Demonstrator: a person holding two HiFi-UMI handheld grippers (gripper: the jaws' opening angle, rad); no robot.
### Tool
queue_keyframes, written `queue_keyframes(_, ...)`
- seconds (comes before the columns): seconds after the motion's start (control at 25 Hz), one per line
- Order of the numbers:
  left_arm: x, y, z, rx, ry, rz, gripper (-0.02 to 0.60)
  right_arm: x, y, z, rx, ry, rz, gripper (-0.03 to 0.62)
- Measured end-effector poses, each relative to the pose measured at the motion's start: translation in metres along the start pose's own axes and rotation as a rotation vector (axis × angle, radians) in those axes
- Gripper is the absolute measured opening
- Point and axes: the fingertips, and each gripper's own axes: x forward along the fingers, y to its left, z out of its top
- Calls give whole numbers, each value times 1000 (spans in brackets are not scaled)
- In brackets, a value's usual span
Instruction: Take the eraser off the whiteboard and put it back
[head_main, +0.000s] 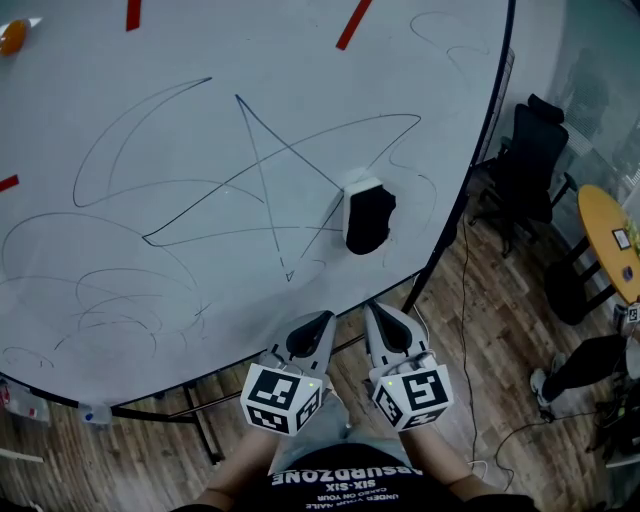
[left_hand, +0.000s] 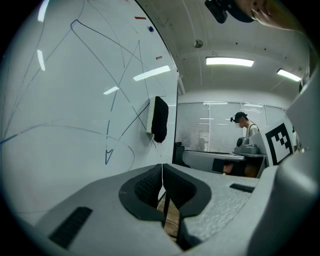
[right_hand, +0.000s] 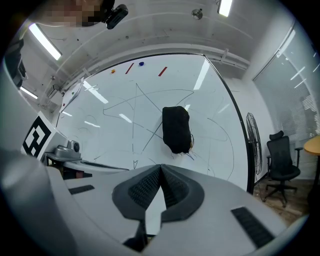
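A black eraser (head_main: 368, 217) with a white back clings to the whiteboard (head_main: 150, 240), on the right part of a drawn star. It also shows in the left gripper view as the eraser (left_hand: 159, 119) and in the right gripper view as the eraser (right_hand: 176, 129). My left gripper (head_main: 318, 322) and right gripper (head_main: 378, 311) hang side by side below the board's lower edge, short of the eraser. Both are shut with nothing between the pads, as the left gripper (left_hand: 162, 170) and the right gripper (right_hand: 160, 172) show up close.
The whiteboard stands on a black frame (head_main: 447, 235) over a wood floor. A black office chair (head_main: 527, 160) and a round yellow table (head_main: 610, 238) stand to the right. A cable (head_main: 468, 330) trails on the floor. A person (left_hand: 245, 127) stands far off in the left gripper view.
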Motion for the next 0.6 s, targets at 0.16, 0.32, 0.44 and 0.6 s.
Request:
queue_keyframes(0.16, -1, -1, 0, -1, -3, -1, 11, -2, 1, -1, 3, 3, -2, -2)
queue_keyframes(0.32, -3, -1, 0, 1, -1, -1, 11, -3, 4, -2, 2, 6, 4, -2)
queue_keyframes(0.44, -4, -2, 0, 2, -1, -2, 11, -4, 5, -2, 1, 5, 4, -2)
queue_keyframes(0.6, -4, -3, 1, 6, -3, -7, 11, -5, 5, -1, 1, 4, 0, -2)
